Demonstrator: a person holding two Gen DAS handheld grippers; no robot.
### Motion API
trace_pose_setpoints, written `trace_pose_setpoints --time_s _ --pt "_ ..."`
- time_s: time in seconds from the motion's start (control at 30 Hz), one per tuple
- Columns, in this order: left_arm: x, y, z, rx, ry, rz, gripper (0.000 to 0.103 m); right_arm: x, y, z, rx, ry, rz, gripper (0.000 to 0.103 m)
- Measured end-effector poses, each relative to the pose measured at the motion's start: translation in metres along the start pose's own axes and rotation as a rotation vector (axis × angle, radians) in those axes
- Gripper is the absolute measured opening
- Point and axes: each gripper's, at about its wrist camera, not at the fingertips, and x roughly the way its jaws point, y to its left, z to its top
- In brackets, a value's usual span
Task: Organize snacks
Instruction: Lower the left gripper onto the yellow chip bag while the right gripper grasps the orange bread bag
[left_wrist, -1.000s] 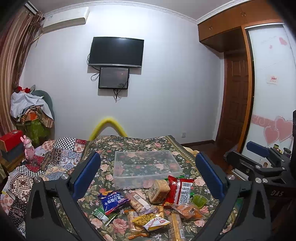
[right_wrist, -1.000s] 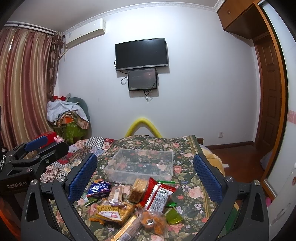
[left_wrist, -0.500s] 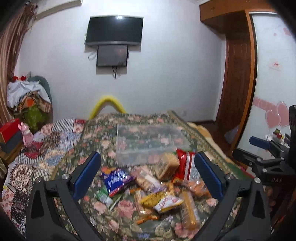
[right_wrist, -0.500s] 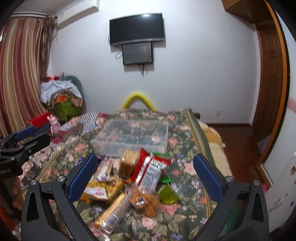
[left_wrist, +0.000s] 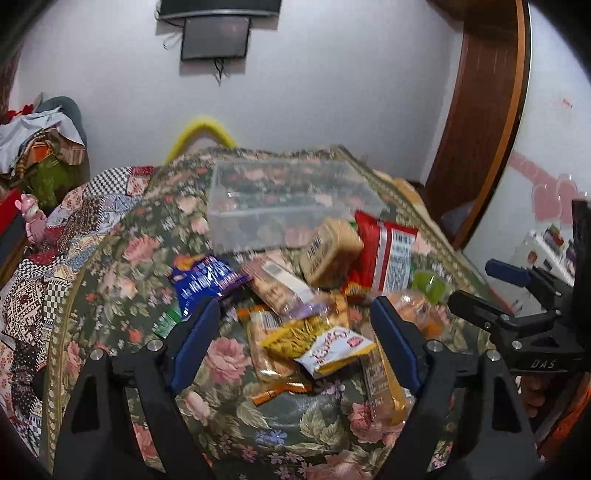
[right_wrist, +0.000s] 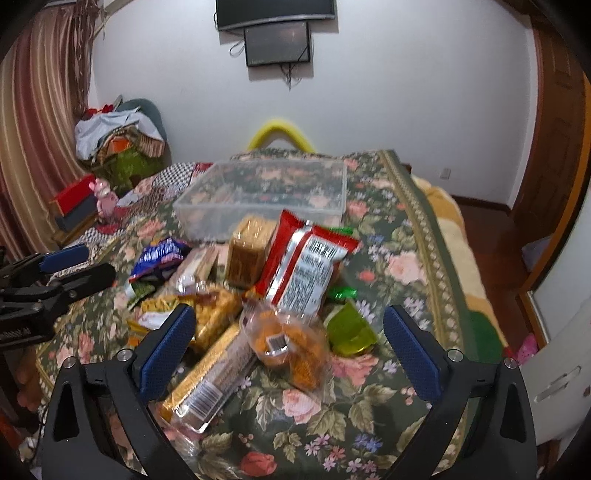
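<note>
Clear plastic bin (right_wrist: 266, 192) is sitting empty on the floral bedspread (right_wrist: 399, 266); every snack packet (right_wrist: 306, 266) is lying outside, nothing being gripped by the wide-open left claw (left_wrist: 291, 339) or right claw (right_wrist: 288, 343).

A home bedroom: floral bedspread (right_wrist: 399, 258), wall-mounted television (right_wrist: 275, 9), striped curtains (right_wrist: 40, 122), piled clothes (right_wrist: 114, 129).

Both grippers dipped forward and down toward the snack pile over the last second. The left gripper (left_wrist: 301, 334) came to hang over the yellow noodle-snack packet (left_wrist: 317, 341), its blue pads narrowed from their earlier wide spread yet still parted. The right gripper (right_wrist: 290, 349) lowered over the orange-filled clear bag (right_wrist: 286, 345) at 12 o'clock, jaws wide.
</note>
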Motion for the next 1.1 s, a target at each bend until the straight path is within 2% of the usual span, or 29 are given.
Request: trace_pose_setpoints --time_s 0.27,0.37,0.5,0.6,0.73,0.97,1.1 --pt "0.033 -0.009 -0.009 0.006 0.107 -0.014 0.082 0.022 -0.005 -0.007 0.014 0.073 0.053 0.074" --pt "0.045 -0.008 -0.012 -0.006 0.141 -0.023 0.083 0.027 -0.006 -0.009 0.015 0.092 0.071 0.071" --pt "0.059 -0.005 -0.017 -0.026 0.189 -0.036 0.085 0.036 -0.007 -0.010 0.026 0.126 0.090 0.070" --pt "0.065 -0.004 -0.019 -0.029 0.188 -0.040 0.088 0.045 -0.010 -0.012 0.044 0.158 0.100 0.070" --pt "0.079 -0.004 -0.024 -0.025 0.226 -0.041 0.088 0.057 -0.018 -0.017 0.086 0.201 0.114 0.070" --pt "0.082 -0.005 -0.029 0.006 0.187 -0.011 0.088 0.058 -0.018 -0.020 0.090 0.204 0.120 0.070" --pt "0.078 -0.005 -0.030 0.021 0.181 -0.010 0.081 0.059 -0.016 -0.021 0.084 0.200 0.118 0.070"
